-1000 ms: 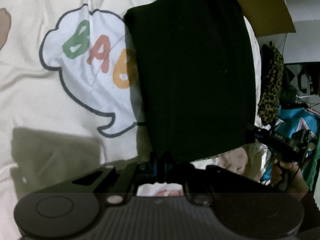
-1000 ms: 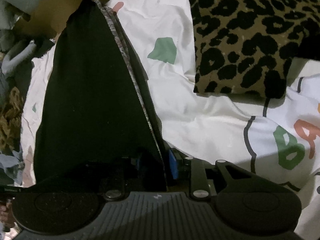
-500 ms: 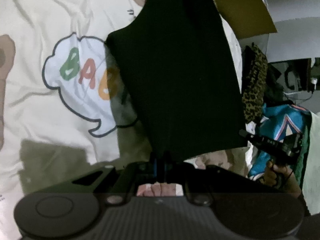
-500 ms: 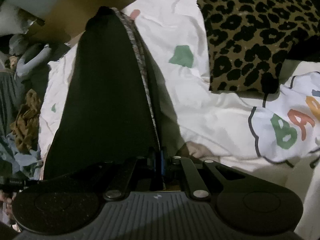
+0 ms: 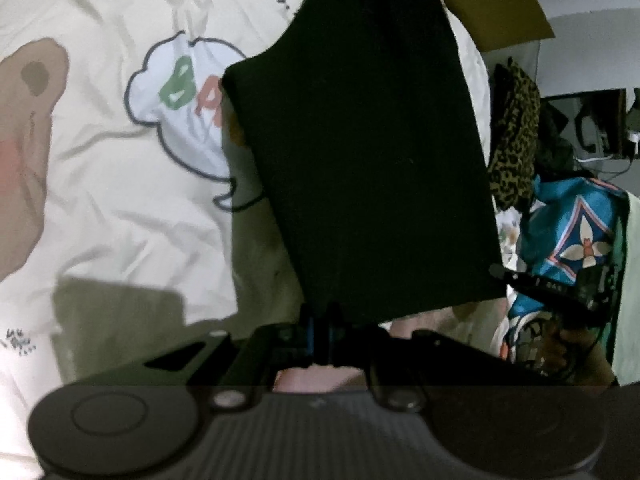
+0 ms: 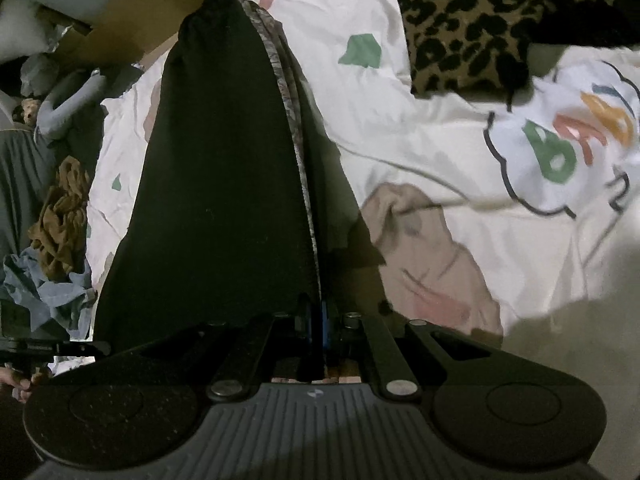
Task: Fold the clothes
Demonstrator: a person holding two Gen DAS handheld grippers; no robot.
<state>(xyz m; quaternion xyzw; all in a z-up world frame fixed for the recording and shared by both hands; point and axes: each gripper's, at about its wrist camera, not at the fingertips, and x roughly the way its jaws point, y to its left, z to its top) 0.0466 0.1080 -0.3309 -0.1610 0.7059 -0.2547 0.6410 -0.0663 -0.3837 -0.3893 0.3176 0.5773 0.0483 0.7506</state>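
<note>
Currently the black garment (image 5: 368,152) hangs above the bed sheet (image 5: 120,220), held along its near edge: the left gripper (image 5: 320,322) has its fingers together on one corner, the right gripper (image 6: 316,320) has its fingers clamped on the other. In the left view the right gripper (image 5: 556,288) shows at the cloth's far corner. The far end of the garment trails toward the sheet; whether it touches cannot be told. Judgement: the hold suits carrying or laying the cloth for a fold; to do it well, keep both corners level and the edge taut, lower evenly so the panel lands flat without a twist. Material: matte, limp dark knit, doubled, with a grey patterned band (image 6: 296,140) along one edge. Sheet is cream cotton, creased, printed with coloured letters (image 6: 576,136). A leopard-print cloth (image 6: 480,20) lies beyond, folded, well apart.
</note>
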